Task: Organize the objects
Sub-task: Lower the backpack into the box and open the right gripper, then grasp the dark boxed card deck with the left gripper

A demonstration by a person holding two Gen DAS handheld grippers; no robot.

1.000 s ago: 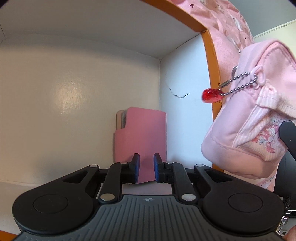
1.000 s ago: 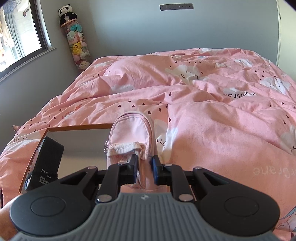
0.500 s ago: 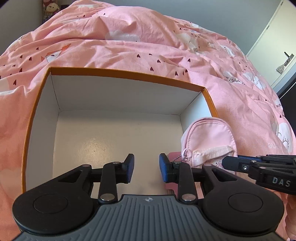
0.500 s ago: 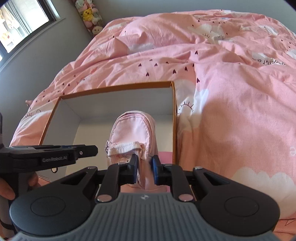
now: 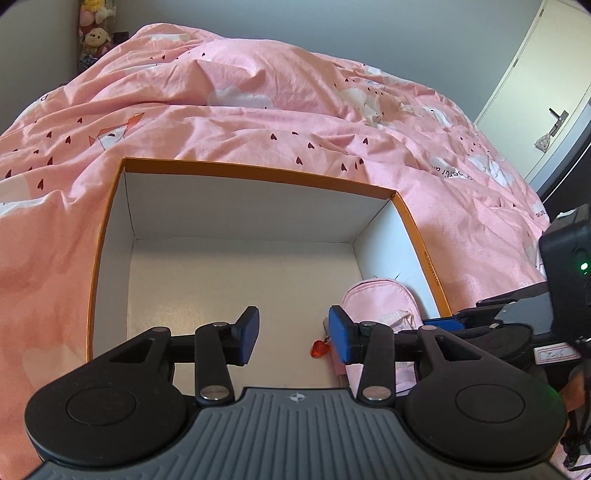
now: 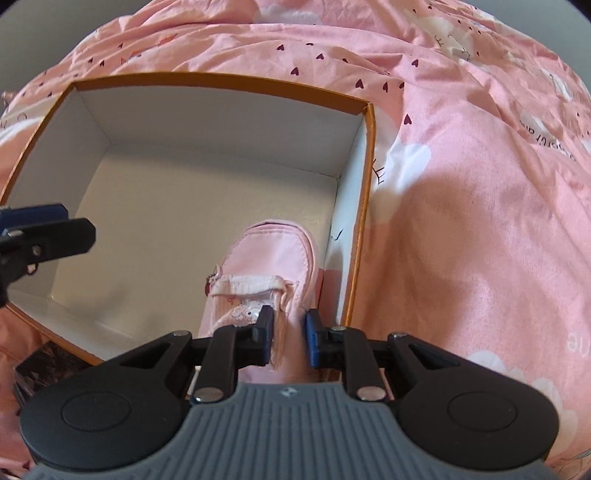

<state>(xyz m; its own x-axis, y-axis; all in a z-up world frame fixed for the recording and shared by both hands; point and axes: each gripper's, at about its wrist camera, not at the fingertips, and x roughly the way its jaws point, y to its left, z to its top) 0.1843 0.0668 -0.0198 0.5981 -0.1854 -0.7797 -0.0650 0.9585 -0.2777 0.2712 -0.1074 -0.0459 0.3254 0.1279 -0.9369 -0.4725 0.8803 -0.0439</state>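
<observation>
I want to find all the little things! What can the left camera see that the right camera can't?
Only the left wrist view shows the red heart charm hanging from the pouch, the plush toys in the far corner, and the door handle.

Only the right wrist view shows the right gripper shut on the pink pouch, the cartoon print on its front pocket, and a dark object outside the box's near corner.

Both show the orange-rimmed box, the pouch inside against its right wall, the pink bedspread, and the open left gripper.
</observation>
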